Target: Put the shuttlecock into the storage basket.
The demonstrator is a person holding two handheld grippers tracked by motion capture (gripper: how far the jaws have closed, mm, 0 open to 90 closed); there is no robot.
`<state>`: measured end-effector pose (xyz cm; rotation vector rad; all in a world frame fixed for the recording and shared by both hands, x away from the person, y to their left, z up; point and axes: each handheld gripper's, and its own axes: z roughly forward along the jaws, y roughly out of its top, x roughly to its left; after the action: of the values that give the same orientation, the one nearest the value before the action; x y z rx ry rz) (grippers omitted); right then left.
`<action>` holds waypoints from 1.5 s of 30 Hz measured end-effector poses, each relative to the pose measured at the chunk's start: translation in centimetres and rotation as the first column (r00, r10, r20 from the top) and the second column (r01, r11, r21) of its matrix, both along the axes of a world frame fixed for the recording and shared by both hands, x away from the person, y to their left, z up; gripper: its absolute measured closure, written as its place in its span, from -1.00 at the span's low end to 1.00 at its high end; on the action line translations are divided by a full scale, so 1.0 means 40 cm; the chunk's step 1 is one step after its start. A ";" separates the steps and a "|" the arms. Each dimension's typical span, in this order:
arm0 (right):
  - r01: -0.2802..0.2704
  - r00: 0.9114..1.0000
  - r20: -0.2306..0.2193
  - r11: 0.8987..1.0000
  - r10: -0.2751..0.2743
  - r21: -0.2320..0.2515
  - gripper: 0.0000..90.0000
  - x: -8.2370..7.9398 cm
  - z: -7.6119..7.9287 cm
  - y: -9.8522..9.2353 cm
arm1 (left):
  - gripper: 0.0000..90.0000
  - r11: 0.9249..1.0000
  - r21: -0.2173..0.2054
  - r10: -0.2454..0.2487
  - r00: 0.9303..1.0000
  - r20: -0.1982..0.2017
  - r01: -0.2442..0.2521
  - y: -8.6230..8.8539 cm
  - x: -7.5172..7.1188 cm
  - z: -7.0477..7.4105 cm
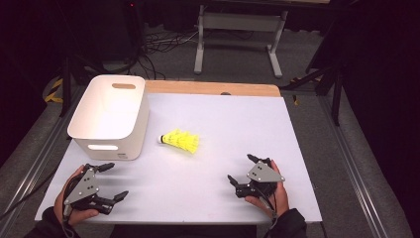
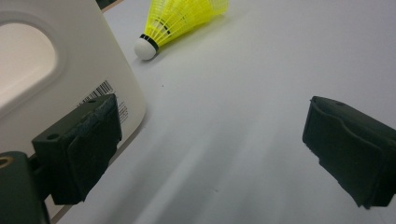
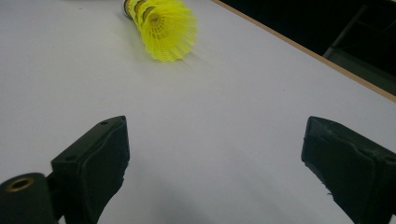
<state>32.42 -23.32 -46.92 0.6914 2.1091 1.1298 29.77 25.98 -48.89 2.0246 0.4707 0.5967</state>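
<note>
Two black two-jaw grippers sit in my hands at the near edge, and both are spread wide with nothing between the jaws: my left gripper (image 1: 106,182) just in front of the white plastic bin (image 1: 130,124), my right gripper (image 1: 243,171) out on bare tabletop. Ahead lies the yellow plastic shuttlecock (image 1: 180,141), on its side, white cork tip toward the bin, just beside its right wall. It looks light, so I reckon a nudge from one jaw could roll it away or crush the skirt. The white table surface (image 1: 297,163) gives open room right of it; the bin wall crowds my left approach.
</note>
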 end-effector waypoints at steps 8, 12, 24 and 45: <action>-0.037 0.996 -0.076 0.999 0.039 0.030 -0.79 0.037 0.005 0.041 | -0.88 1.000 -0.013 0.006 1.000 -0.005 -0.007 -0.001 0.005 -0.002; -0.049 0.994 -0.093 0.998 0.051 0.033 -0.80 0.044 0.009 0.059 | -0.88 1.000 -0.011 0.008 1.000 -0.002 -0.008 -0.004 0.006 0.000; -0.134 0.981 -0.137 0.990 0.137 0.034 -0.78 0.109 0.006 0.165 | -0.88 1.000 -0.015 0.006 1.000 0.006 -0.006 -0.008 0.003 0.003; -0.175 0.932 -0.324 0.985 0.165 -0.004 -0.53 0.227 -0.030 0.342 | -0.87 1.000 -0.028 -0.002 1.000 0.010 0.002 -0.006 0.001 0.005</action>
<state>41.50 -9.65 -48.13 0.7297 2.4999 1.1318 29.81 25.76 -48.71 1.9949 0.4691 0.5955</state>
